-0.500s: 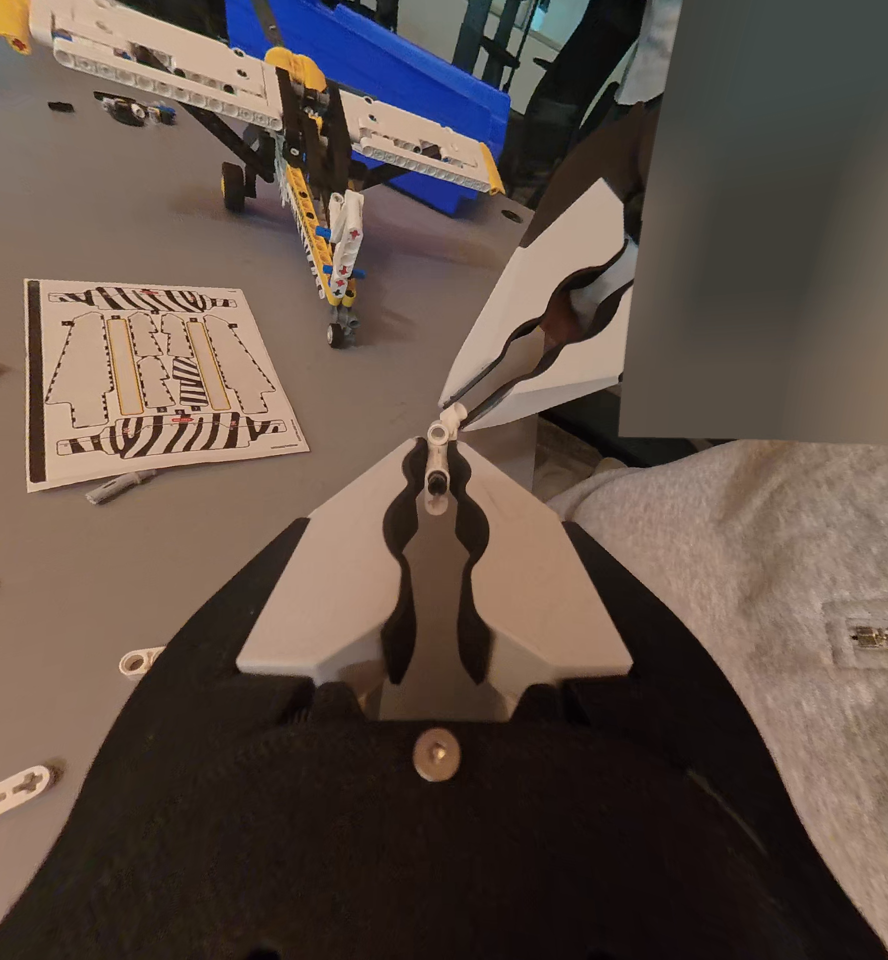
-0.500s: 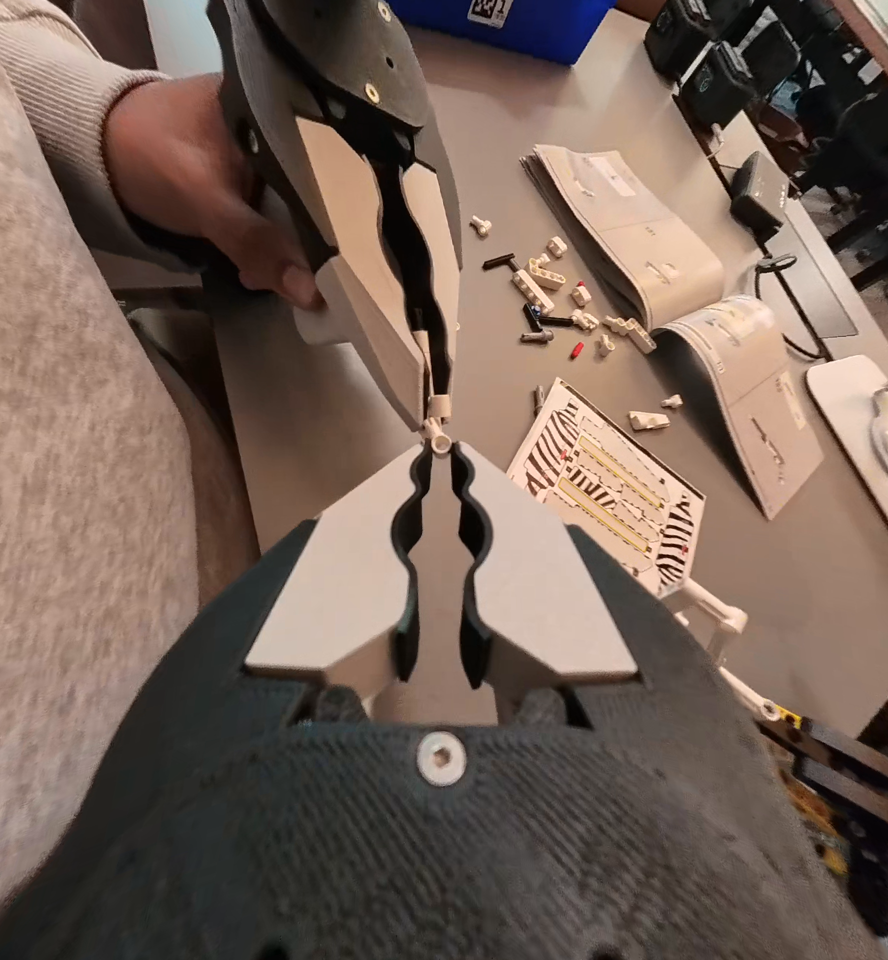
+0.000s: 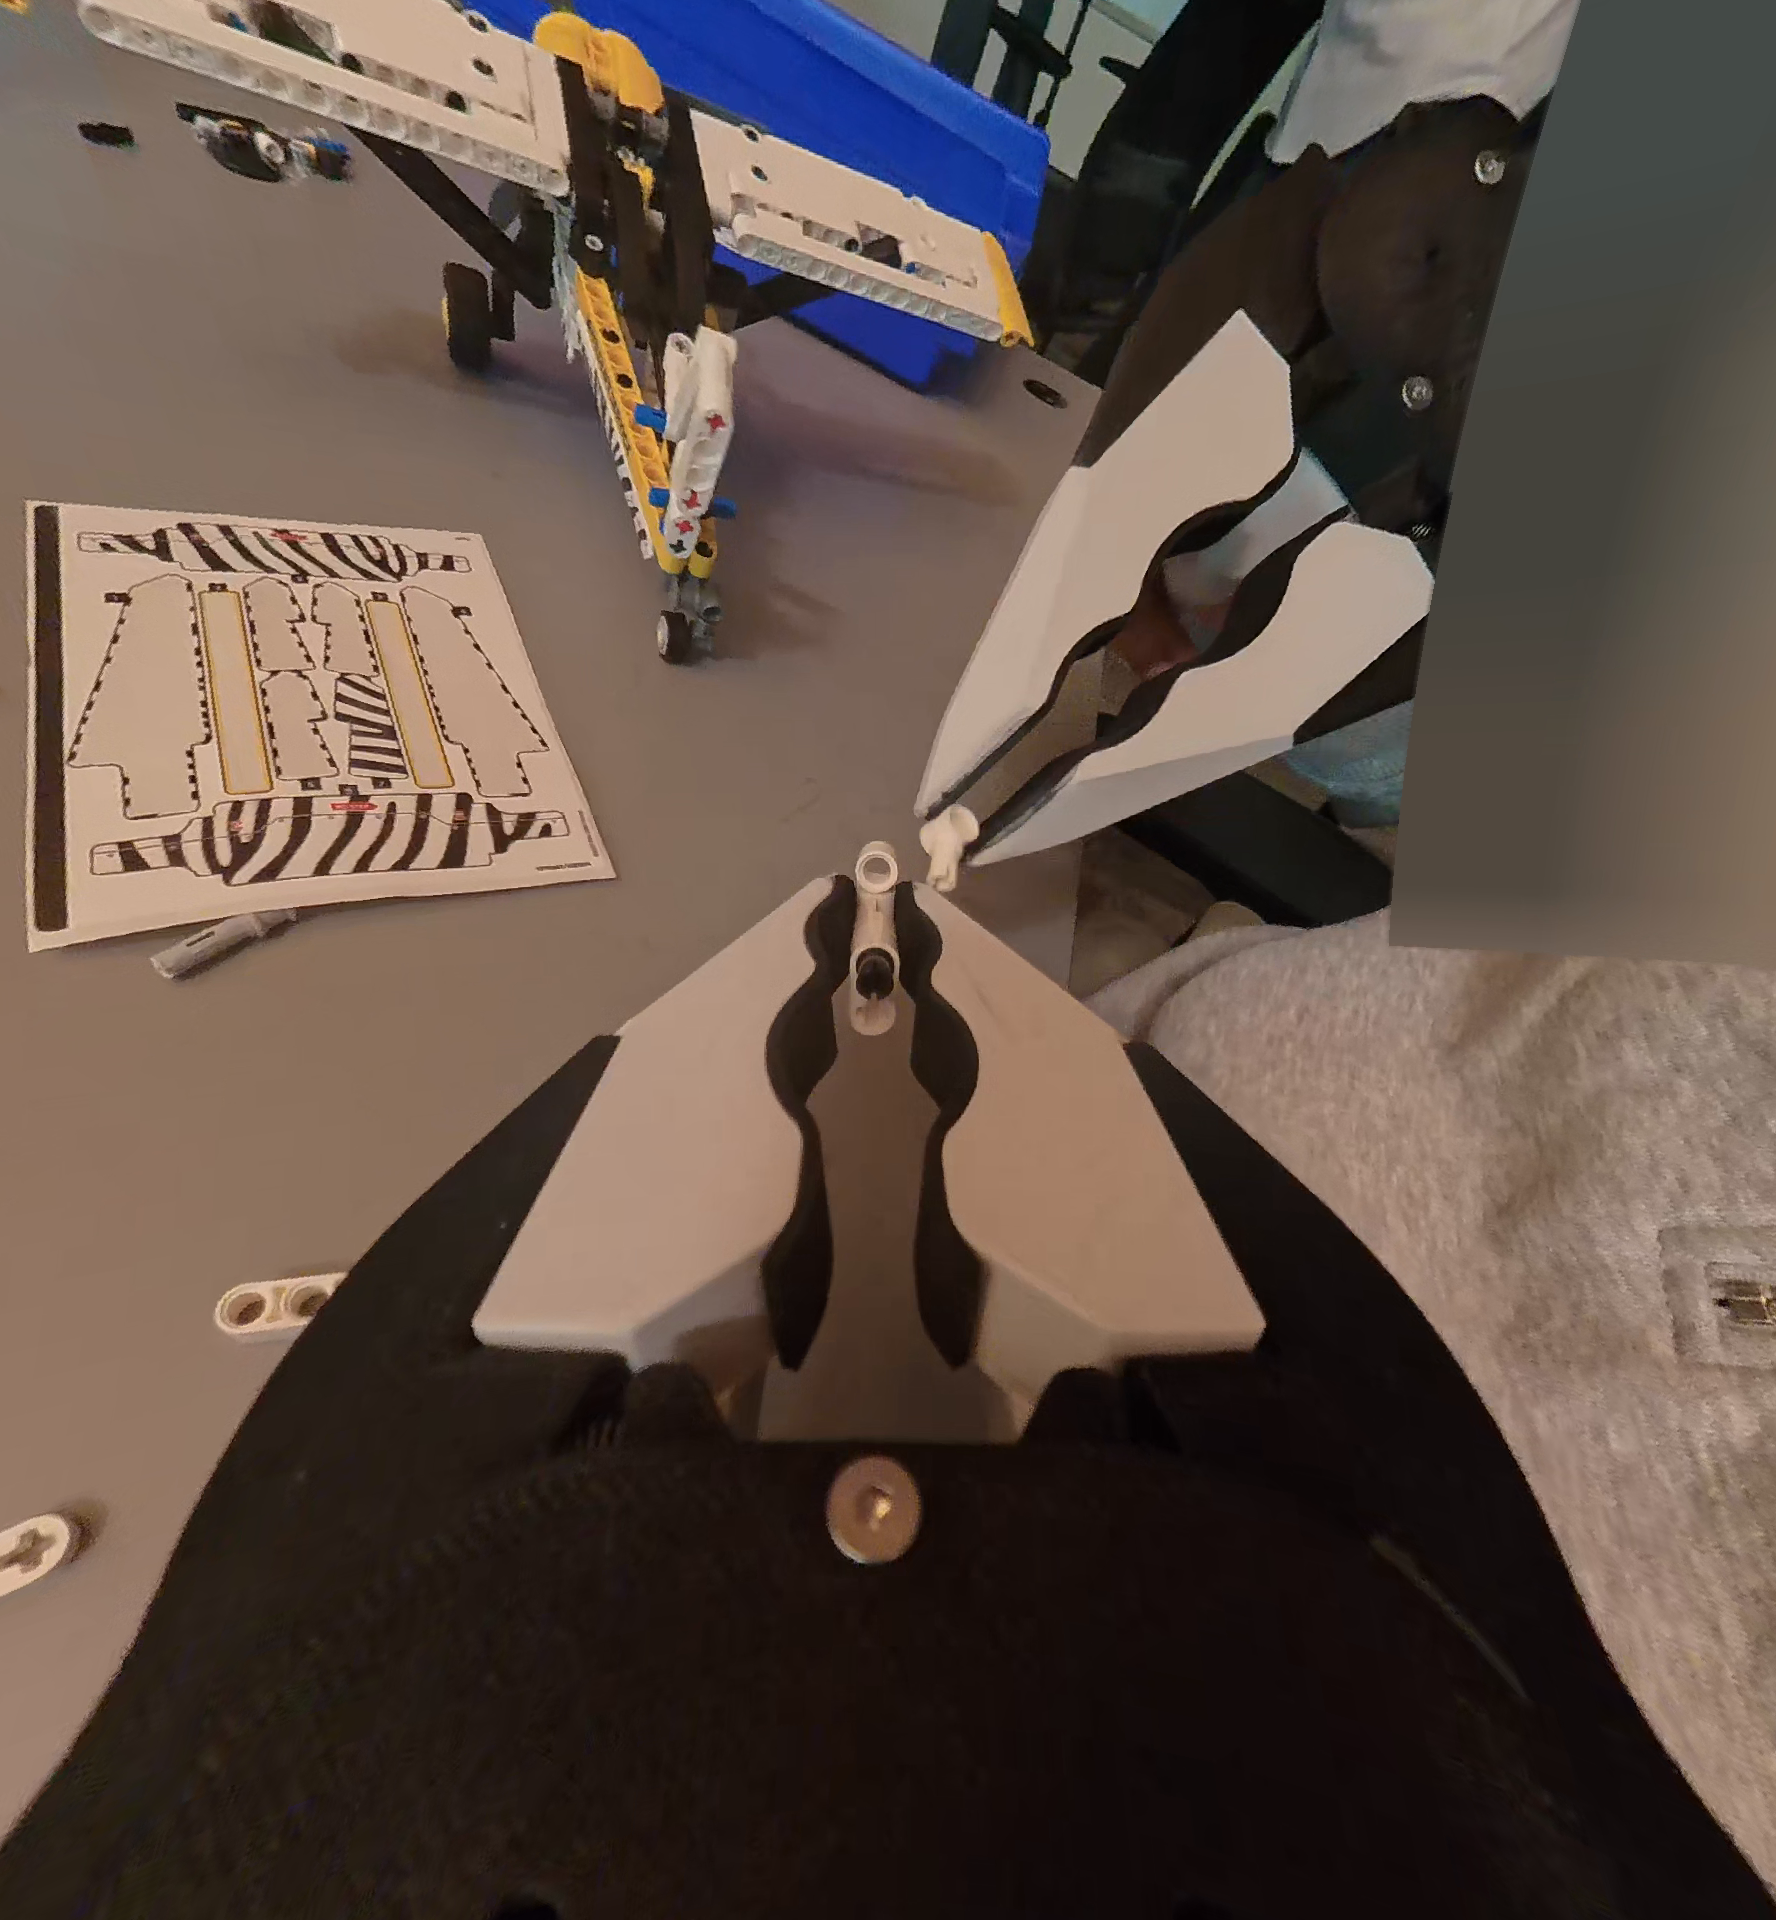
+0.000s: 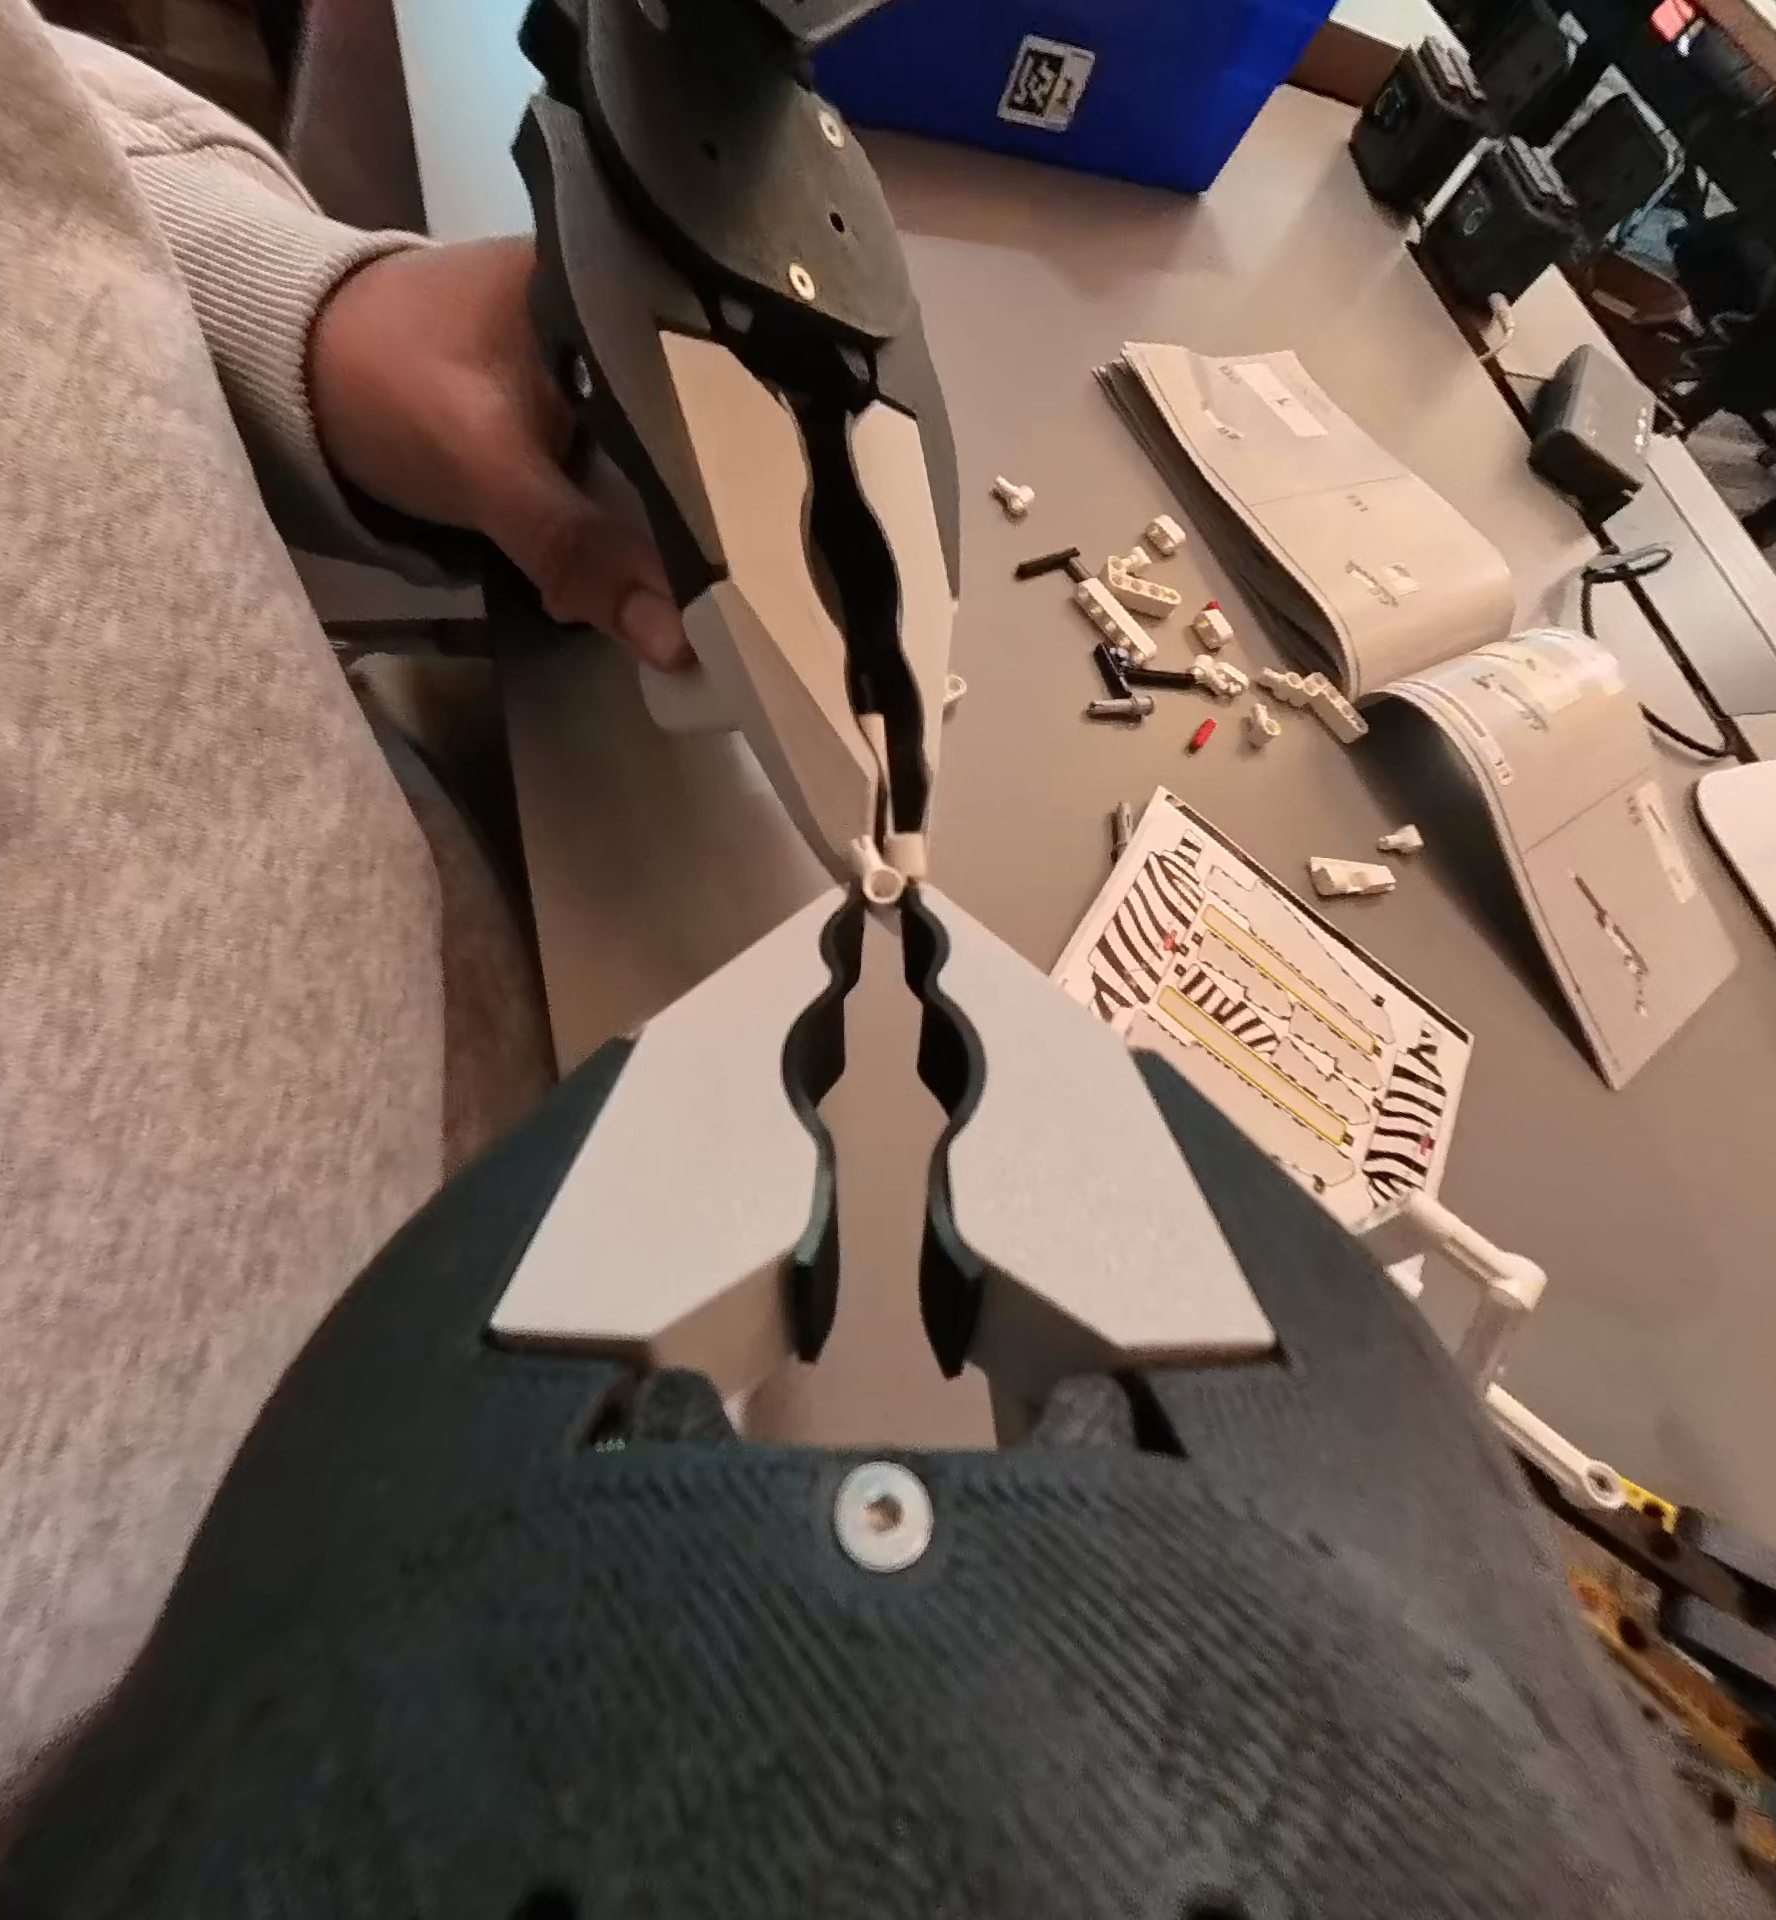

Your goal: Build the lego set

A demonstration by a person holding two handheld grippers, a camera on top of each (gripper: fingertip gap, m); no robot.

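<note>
my left gripper (image 3: pixel 876 902) pinches a white connector (image 3: pixel 876 940); my right gripper (image 4: pixel 882 902) nips a small white piece (image 4: pixel 882 883), seemingly just apart.

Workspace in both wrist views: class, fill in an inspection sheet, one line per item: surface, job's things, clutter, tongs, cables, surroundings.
Surface: grey table, mostly bare near the front edge.
Job's things: part-built plane model standing; zebra sticker sheet flat; two open instruction booklets.
Clutter: loose pieces pile beside the booklets; stray white beam.
Tongs: left tongs shut on a white connector with black pin; right tongs shut on a small white connector; the two pieces nearly meet.
Cables: black cable beyond the booklets.
Surroundings: blue bin; black equipment at the far edge.
</note>
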